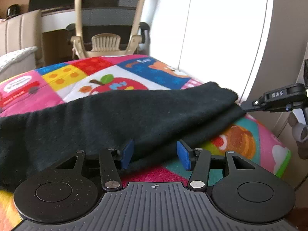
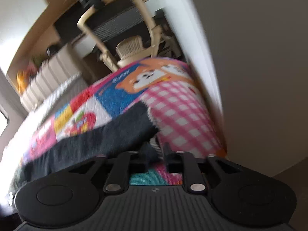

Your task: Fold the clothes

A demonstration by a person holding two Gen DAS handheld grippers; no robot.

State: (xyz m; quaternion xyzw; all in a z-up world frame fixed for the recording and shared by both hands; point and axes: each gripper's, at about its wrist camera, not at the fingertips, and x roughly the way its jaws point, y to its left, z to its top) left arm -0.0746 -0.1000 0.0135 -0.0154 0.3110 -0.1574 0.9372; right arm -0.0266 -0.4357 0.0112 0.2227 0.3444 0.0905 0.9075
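left hand-held gripper (image 1: pixel 155 156): blue pads (image 1: pixel 127 154) spread apart, released, the near edge of the black garment (image 1: pixel 119 119) lying between them. right hand-held gripper (image 2: pixel 154 154): fingers clenched on that garment's corner; view blurred. black garment: draped across the patchwork bedspread (image 1: pixel 107 80) on the bed. beyond: beige mesh office chair (image 1: pixel 107 19), white curtain (image 1: pixel 211 23).
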